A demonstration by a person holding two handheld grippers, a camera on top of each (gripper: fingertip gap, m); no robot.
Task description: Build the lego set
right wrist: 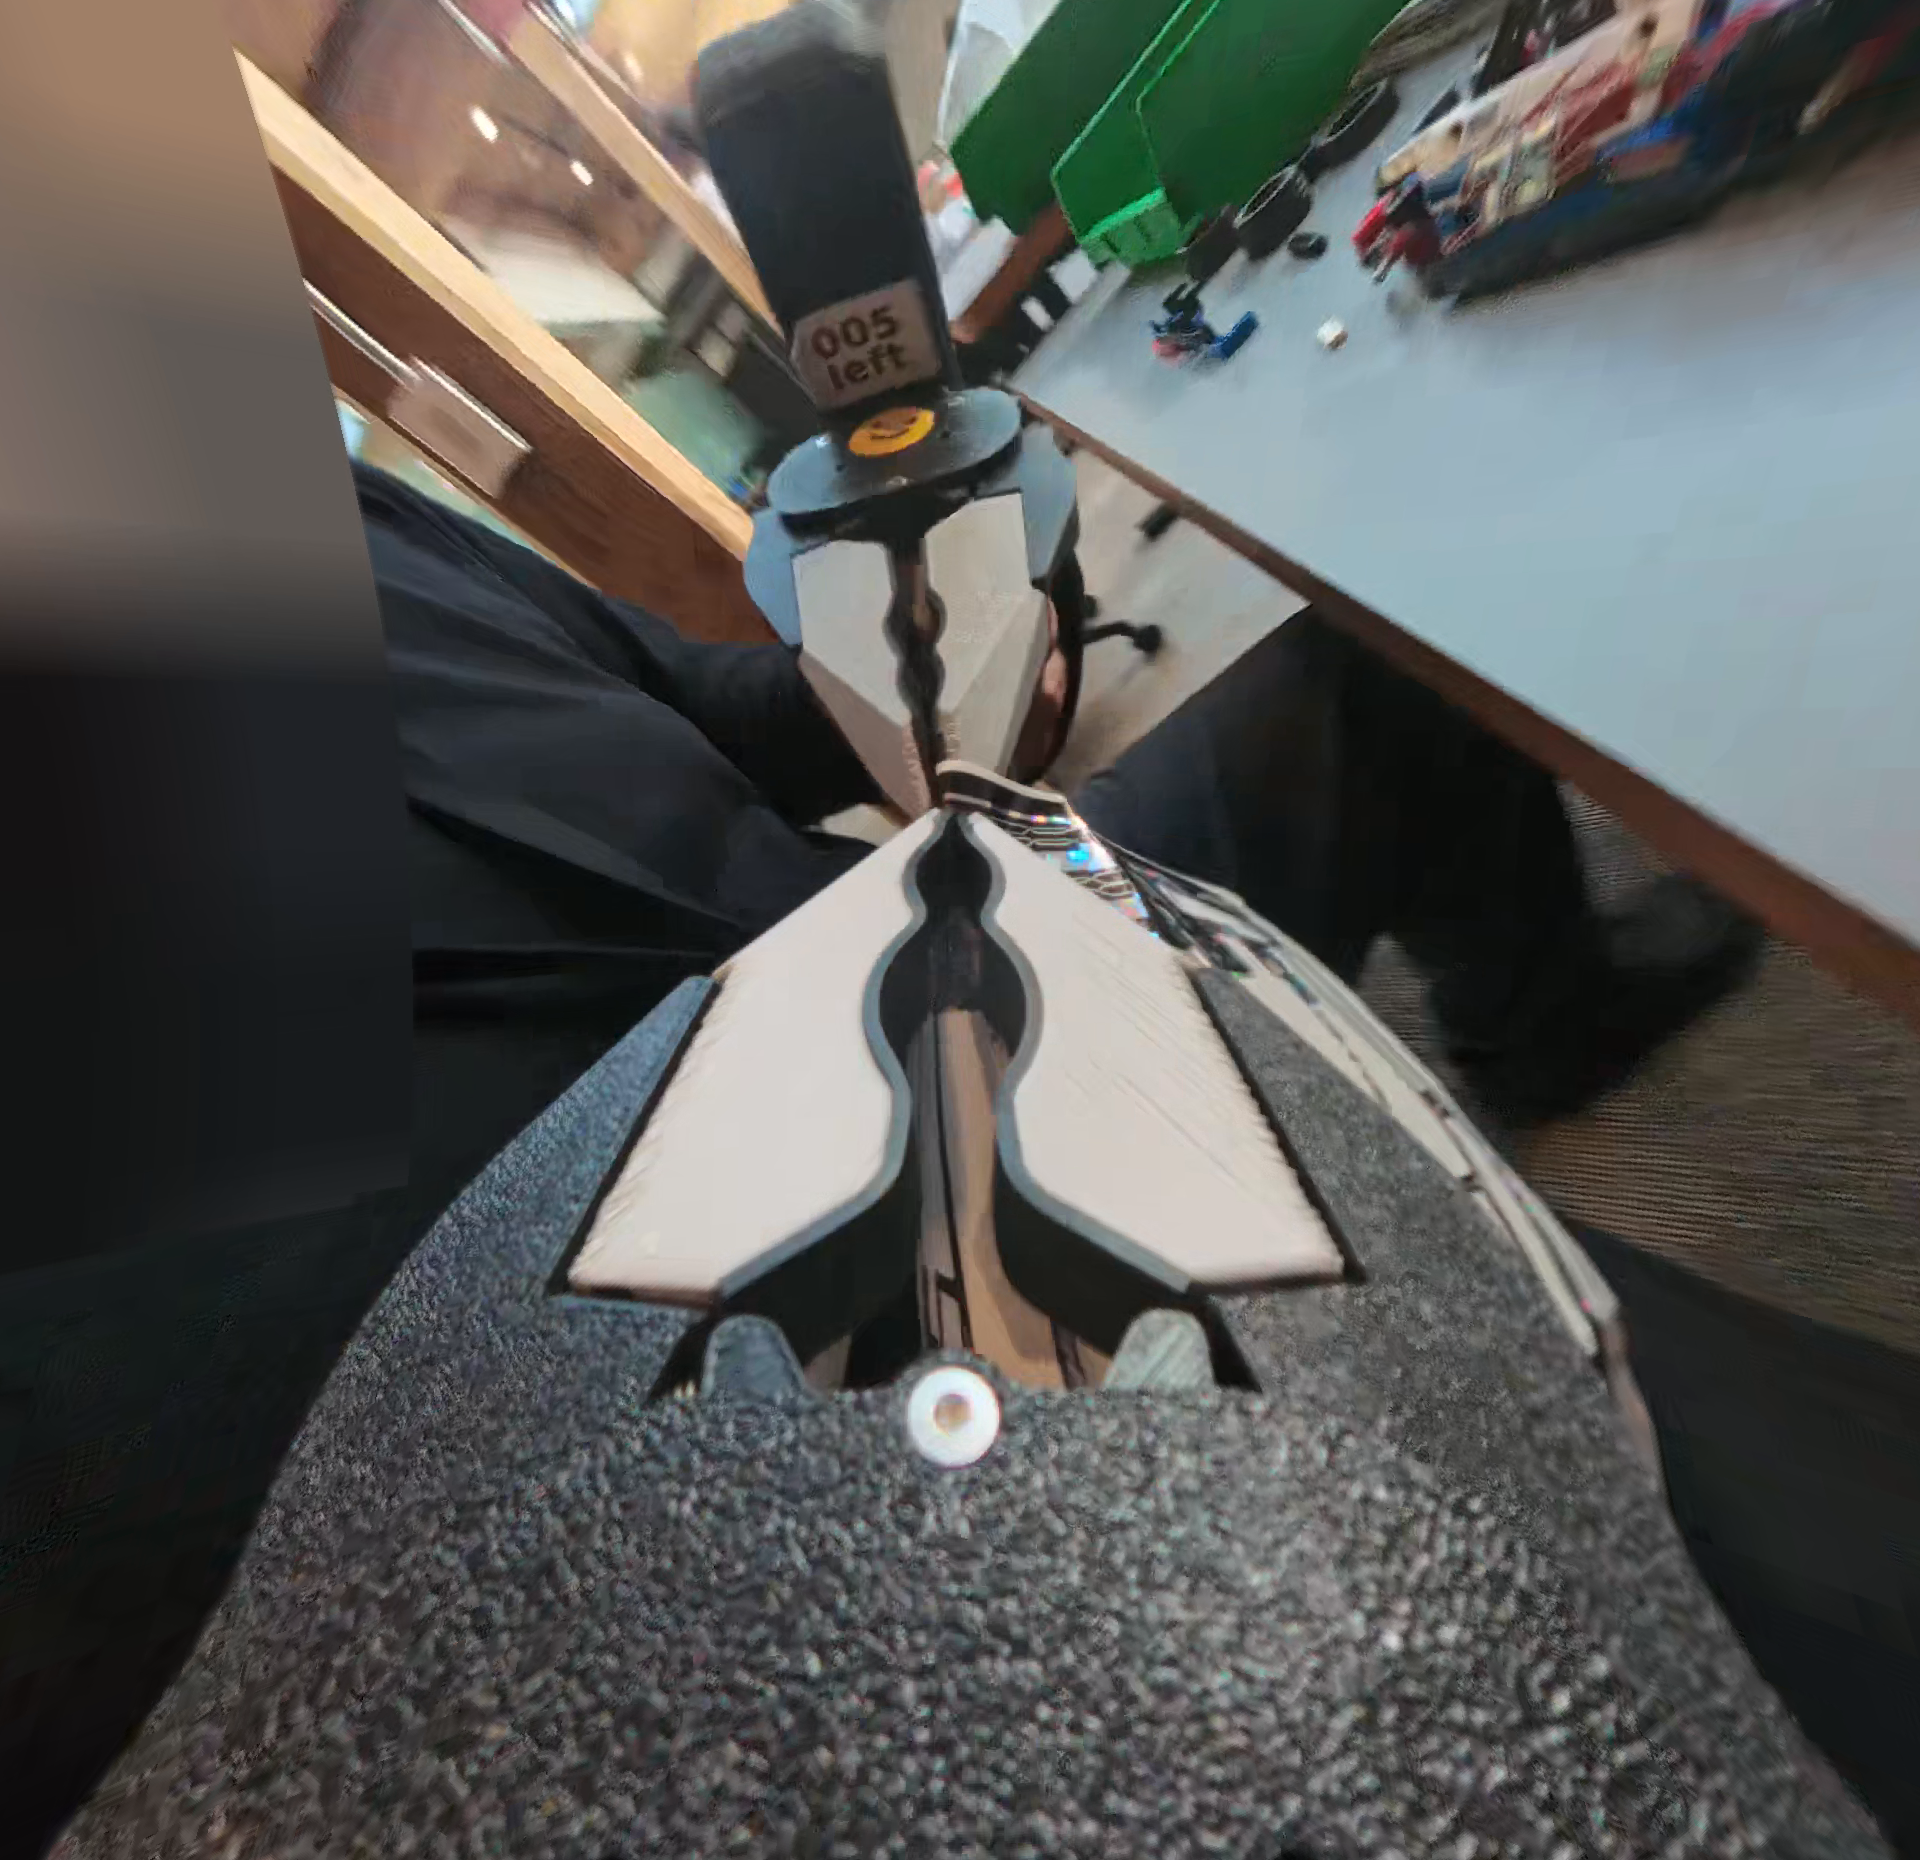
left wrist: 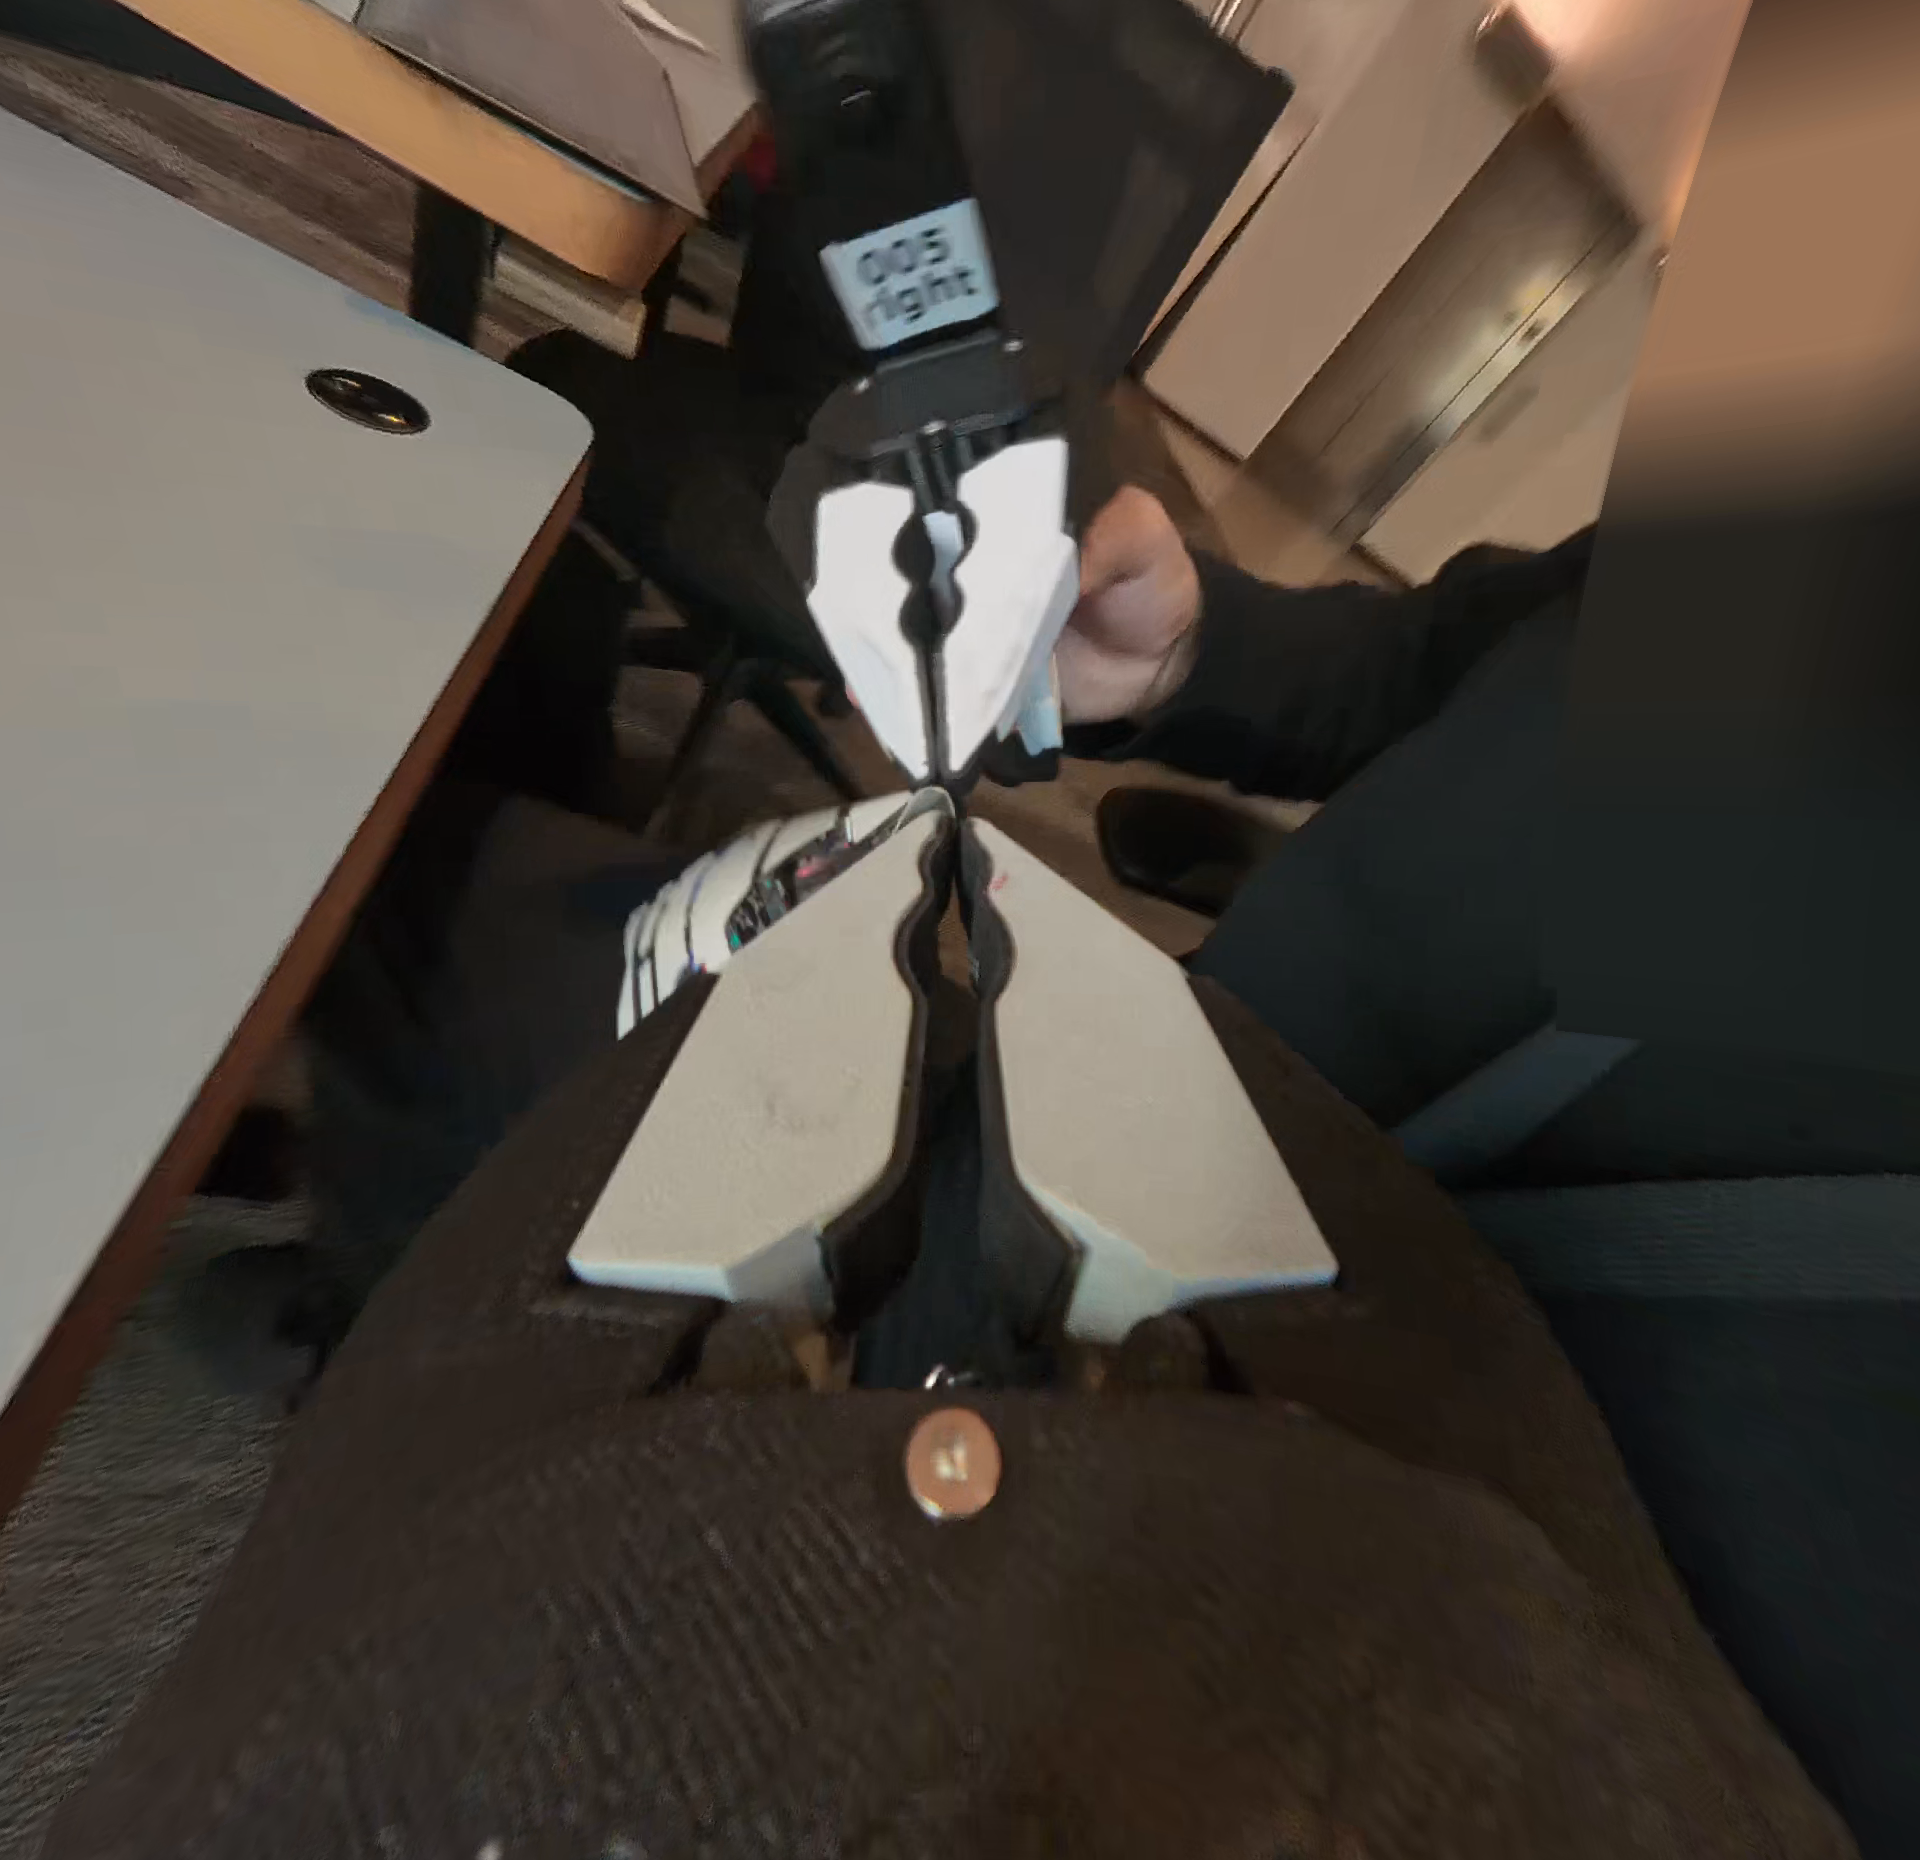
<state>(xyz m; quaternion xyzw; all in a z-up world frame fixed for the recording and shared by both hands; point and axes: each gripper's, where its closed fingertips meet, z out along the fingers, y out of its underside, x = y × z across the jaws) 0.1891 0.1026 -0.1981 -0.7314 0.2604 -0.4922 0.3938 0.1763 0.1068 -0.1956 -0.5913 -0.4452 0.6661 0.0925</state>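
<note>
Grey bench [right wrist: 1558,522] with loose coloured bricks [right wrist: 1200,330] lies well apart. Left claw [left wrist: 954,844] and right claw [right wrist: 943,823], both clenched, pinch opposite edges of a white striped sheet [left wrist: 727,901] below bench level, apparently to pull it.

An office or shared workroom: a grey-topped desk [right wrist: 1558,522] with a wood edge stands on grey carpet [right wrist: 1662,1166]. Beyond the desk stand green dividers [right wrist: 1091,117], near it the wheeled base of an office chair [right wrist: 1127,631], and behind that wood-trimmed glass partitions [right wrist: 499,252].
</note>
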